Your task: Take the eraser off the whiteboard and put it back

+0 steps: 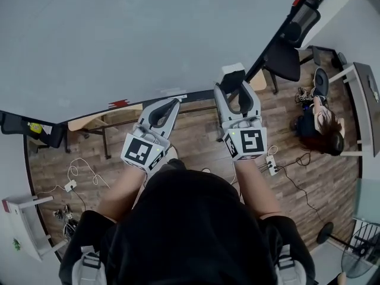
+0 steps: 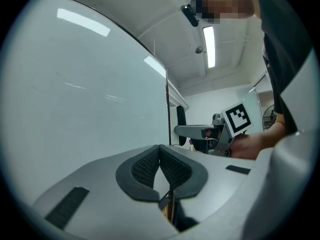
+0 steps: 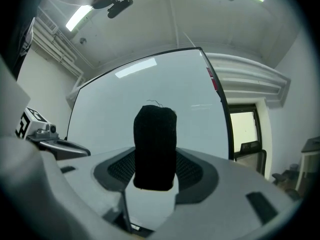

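The whiteboard fills the top of the head view and stands just ahead of both grippers. My right gripper is shut on the eraser, a white block with black felt. In the right gripper view the eraser's felt stands upright between the jaws, facing the whiteboard, a short way off it. My left gripper is shut with nothing in it, close to the board's lower edge. In the left gripper view its pads meet, the whiteboard lies to the left, and the right gripper is beyond.
A narrow ledge with a red item runs along the board's bottom edge. Black office chairs stand to the right, and a person sits by a desk. Cables and a power strip lie on the wooden floor.
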The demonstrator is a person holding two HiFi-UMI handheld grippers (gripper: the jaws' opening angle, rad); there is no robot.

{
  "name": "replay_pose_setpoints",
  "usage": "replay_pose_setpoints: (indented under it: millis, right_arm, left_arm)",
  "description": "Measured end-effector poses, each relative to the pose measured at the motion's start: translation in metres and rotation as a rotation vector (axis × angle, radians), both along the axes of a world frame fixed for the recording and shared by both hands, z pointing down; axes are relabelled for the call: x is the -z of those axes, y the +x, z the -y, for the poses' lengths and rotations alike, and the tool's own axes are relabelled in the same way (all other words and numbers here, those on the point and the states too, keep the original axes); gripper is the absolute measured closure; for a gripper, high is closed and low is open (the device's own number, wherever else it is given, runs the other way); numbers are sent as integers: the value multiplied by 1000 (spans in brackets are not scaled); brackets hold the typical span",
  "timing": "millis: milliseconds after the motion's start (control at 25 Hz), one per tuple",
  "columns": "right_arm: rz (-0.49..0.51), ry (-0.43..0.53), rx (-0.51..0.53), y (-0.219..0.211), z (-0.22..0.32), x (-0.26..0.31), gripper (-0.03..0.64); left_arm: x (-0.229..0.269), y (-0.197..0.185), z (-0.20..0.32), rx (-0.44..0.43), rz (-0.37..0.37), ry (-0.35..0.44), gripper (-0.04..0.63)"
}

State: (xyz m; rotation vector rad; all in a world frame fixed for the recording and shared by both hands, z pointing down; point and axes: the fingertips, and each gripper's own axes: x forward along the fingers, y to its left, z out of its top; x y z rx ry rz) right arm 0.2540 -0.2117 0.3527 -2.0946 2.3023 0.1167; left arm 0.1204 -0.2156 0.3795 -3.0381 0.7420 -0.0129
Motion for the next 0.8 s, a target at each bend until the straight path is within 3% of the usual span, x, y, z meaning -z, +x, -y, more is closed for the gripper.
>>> replay_pose_setpoints:
  millis: [800]
  right_arm:
    - [-40,40,334,-42,-116,-8,390]
  left_arm:
    - [-7,-23,-110,158,1,6,600]
